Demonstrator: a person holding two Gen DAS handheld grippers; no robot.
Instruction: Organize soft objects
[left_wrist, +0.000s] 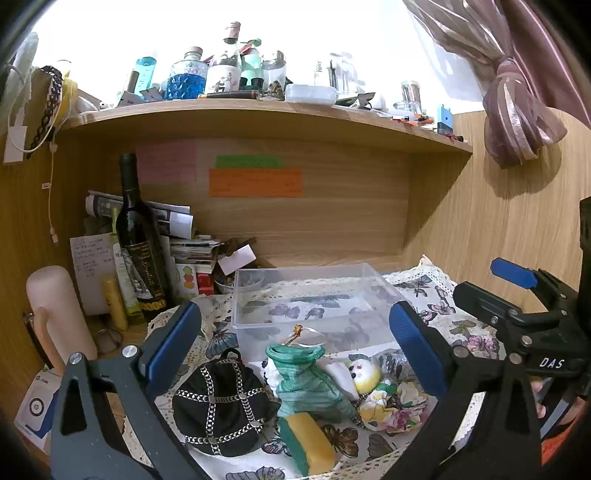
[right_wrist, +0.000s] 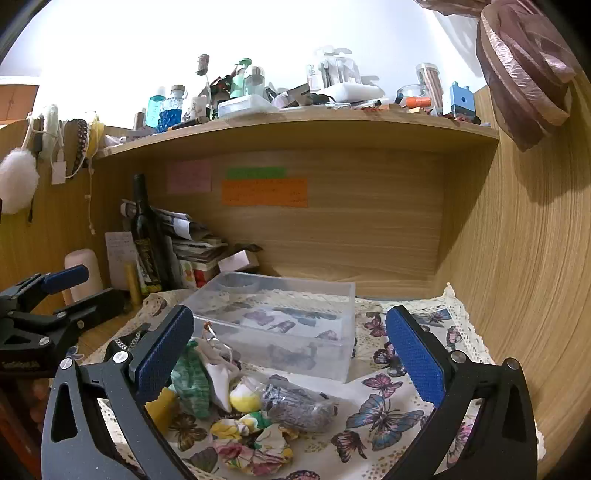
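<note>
Left wrist view: left gripper (left_wrist: 295, 345) spread wide with nothing between the blue pads, hovering over a little heap of soft stuff on the butterfly cloth (left_wrist: 436, 306). Black chain-trimmed pouch (left_wrist: 218, 406) sitting near the left finger, green mesh bag (left_wrist: 308, 384) just beside it in the middle, yellow-and-green sponge (left_wrist: 310, 443) lying in front of that, yellow plush face (left_wrist: 364, 373) and floral scrunchie (left_wrist: 391, 410) off to the right. Clear plastic bin (left_wrist: 306, 295) right behind the heap. Dark wine bottle (left_wrist: 138, 240) standing upright at the left.

Right wrist view: right gripper (right_wrist: 290, 354) also gaping, holding nothing, hanging above the same heap. Left gripper poking in from the left edge. Grey wrapped bundle (right_wrist: 299, 406) touching the plush face, scrunchie in front. Bin just behind, near the middle of the cloth.
</note>
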